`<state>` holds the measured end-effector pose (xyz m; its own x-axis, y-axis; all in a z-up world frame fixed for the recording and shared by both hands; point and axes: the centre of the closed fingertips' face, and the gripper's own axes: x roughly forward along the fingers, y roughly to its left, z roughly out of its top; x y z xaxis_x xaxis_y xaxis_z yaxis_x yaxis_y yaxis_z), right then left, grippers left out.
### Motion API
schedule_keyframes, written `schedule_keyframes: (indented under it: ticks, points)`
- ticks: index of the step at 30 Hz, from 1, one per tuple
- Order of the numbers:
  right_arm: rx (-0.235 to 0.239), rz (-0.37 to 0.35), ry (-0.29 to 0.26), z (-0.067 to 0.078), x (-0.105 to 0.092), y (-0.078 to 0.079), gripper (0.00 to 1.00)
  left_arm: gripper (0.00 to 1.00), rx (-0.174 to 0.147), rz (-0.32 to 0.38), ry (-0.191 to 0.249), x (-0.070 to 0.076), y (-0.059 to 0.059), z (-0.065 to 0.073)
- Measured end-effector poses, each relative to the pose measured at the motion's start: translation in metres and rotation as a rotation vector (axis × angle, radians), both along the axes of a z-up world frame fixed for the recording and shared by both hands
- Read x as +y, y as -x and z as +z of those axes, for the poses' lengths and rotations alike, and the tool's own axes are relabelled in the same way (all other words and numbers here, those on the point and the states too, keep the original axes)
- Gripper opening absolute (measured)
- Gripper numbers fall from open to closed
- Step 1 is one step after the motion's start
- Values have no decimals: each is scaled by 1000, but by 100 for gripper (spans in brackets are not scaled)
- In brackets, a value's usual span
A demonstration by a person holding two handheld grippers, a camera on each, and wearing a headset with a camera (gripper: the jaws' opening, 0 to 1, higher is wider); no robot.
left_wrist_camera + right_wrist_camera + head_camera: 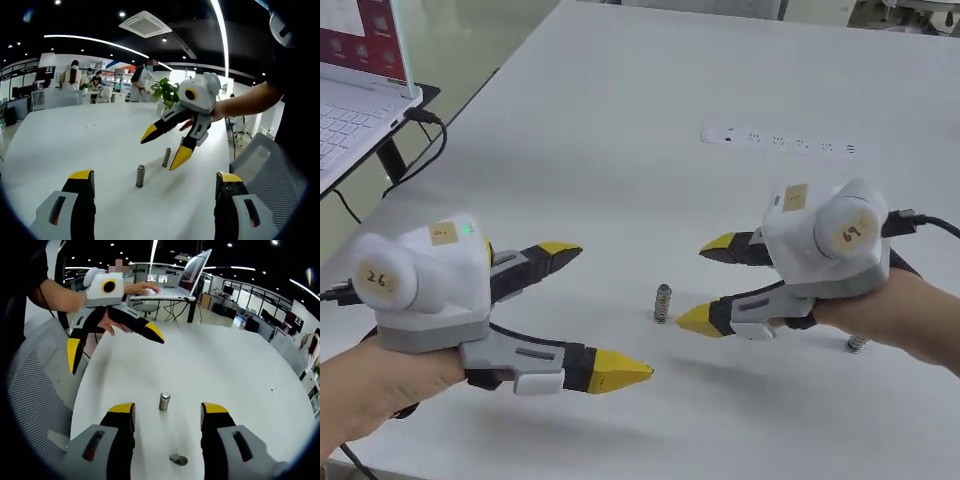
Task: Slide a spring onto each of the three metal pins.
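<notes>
jaws on both tools stand wide apart and hold nothing. the left gripper [590,310], white-bodied with black fingers and yellow tips, hovers low over the white tabletop [620,120]. the matching right gripper [708,282] faces it from the other side.

between the two pairs of tips a small grey coiled steel spring [663,303] stands upright on the table. it may be seated over a pin, though no pin is plain to see. in the right gripper view it sits just ahead of the tips, centred in the gap and touching neither jaw. a second spring [178,459] lies nearer, down between the roots of those jaws. in the left gripper view the first coil stands ahead of the tips, a little left of the gap's middle and apart from both.

such a coil looks very light, thin and smooth. it is stiff across its width but yielding along its length, and likely to roll or flick out of a hard pinch. a gentle grip across the middle turns, axis upright and lower end left free, should serve best.
</notes>
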<state>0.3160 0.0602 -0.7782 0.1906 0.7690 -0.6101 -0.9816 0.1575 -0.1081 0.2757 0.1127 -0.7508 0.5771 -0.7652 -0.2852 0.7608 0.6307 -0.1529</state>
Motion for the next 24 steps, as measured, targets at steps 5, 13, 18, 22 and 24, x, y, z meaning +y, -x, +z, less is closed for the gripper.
schedule_keyframes:
  ticks: [5, 13, 18, 22, 24]
  points:
    - [-4, -42, -53, 10, -13, 2, 57, 98, -3, -8, -6, -5, 1, 2]
    - [-18, -125, -156, 26, -49, 8, 70, 98, -8, -3, -20, -11, 0, 5]
    - [-3, -235, -247, 33, -82, 5, 75, 98, -13, -3, -25, -16, -1, 10]
    - [-4, -272, -262, 33, -106, 9, 79, 98, -13, -1, -31, -18, -2, 11]
    - [0, -287, -274, 34, -116, 11, 80, 98, -13, -3, -34, -20, -1, 11]
